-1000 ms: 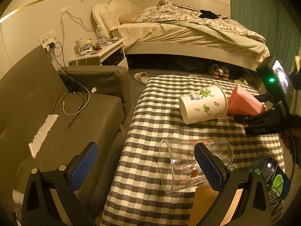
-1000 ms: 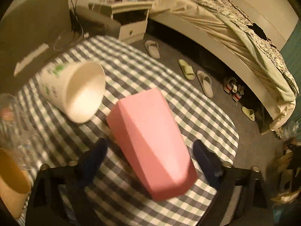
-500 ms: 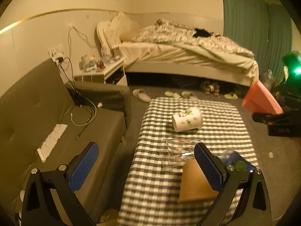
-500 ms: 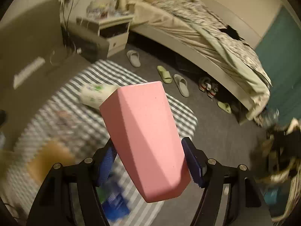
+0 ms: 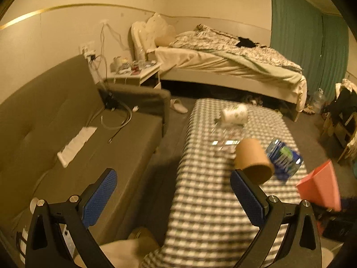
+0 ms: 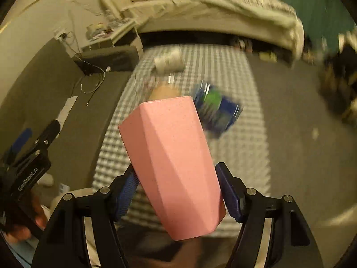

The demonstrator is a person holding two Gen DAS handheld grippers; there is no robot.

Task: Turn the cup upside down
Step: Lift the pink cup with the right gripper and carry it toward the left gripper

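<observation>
Checked cloth covers the bench (image 5: 200,201), which stands in a dim bedroom with a grey sofa (image 5: 67,122) on one side and an unmade bed (image 5: 223,62) beyond its far end. We hold the pink cup (image 6: 174,167) in the right tongs (image 6: 178,192), whose blue pads (image 6: 227,196) press its faceted sides. It is lifted clear of the bench, off the near right corner, and tilted. Which end faces us we cannot tell from the wrist view.

To do this step well, we would roll the wrist steadily until the mouth faces straight down, keep the squeeze firm so the smooth sides do not slip, and only then lower onto a bare patch of the bench. We judge the near end best, well apart from the brown cup (image 5: 254,160), the blue packet (image 5: 283,156) just beside it, the clear cup (image 5: 227,134) and the white cup (image 5: 234,114) farther along, all lying on their sides.

Our left tongs (image 5: 171,198) stand spread wide with nothing between them, held over the near left edge of the bench, pointing along it toward the bed.
</observation>
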